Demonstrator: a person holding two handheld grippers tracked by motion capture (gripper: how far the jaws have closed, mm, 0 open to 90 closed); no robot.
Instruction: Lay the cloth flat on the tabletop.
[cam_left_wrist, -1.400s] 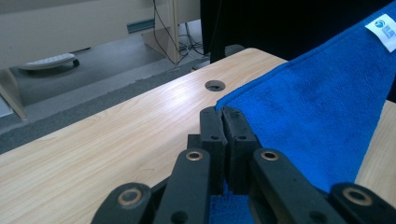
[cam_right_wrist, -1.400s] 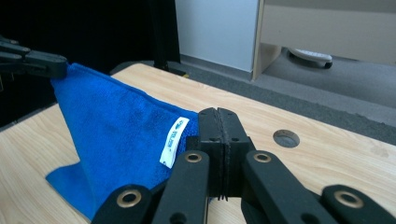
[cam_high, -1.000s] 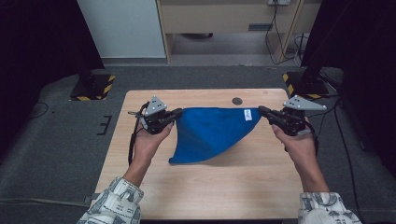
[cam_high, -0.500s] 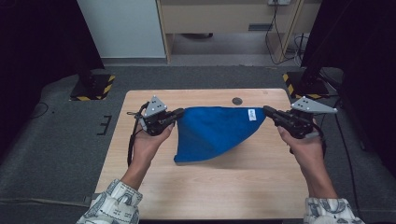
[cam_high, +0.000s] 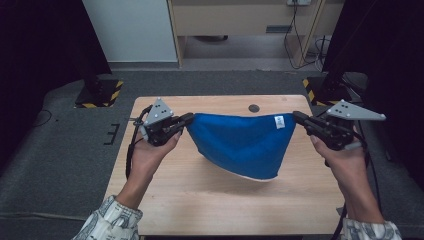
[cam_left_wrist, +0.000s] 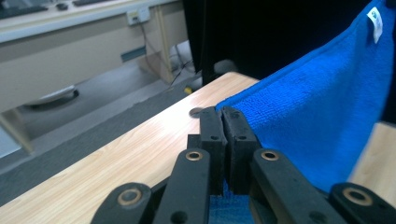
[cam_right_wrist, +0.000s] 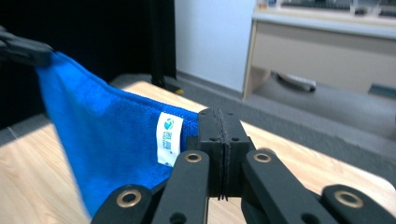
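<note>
**High view: blue cloth stretched between both grippers, above tabletop**

High view, main facts: blue cloth (cam_high: 240, 142) held up by two top corners, top edge taut and near level, body sagging to a rounded point over tabletop (cam_high: 200, 195) centre. Low tip close to the wood; contact there not clear. Pale underside showing along lower right hem.

Left gripper (cam_high: 187, 119): jaws pinched fully together on cloth's left top corner, held in left hand (cam_high: 150, 152), grey three-cornered plate on top. Same in left gripper view: gripper (cam_left_wrist: 223, 122) pads pressed flat against each other, cloth (cam_left_wrist: 317, 107) fabric caught between and bunched below, rest fanning off to the right, white label (cam_left_wrist: 375, 15) at far top corner.

Right gripper (cam_high: 299, 118): likewise clamped tight on right top corner, held in right hand (cam_high: 345, 162), just beside label (cam_high: 279, 122). Right gripper view: gripper (cam_right_wrist: 219, 121) jaws closed w/ no gap visible, cloth (cam_right_wrist: 102, 140) running off left toward the other gripper, label (cam_right_wrist: 167, 138) w/ small logo touching the left jaw.

Also on tabletop: small dark round spot (cam_high: 254, 108) near far edge, behind cloth, well apart from both grippers. Patterned sleeves at bottom of high view. Grey carpet around, pale cabinet beyond.
</note>
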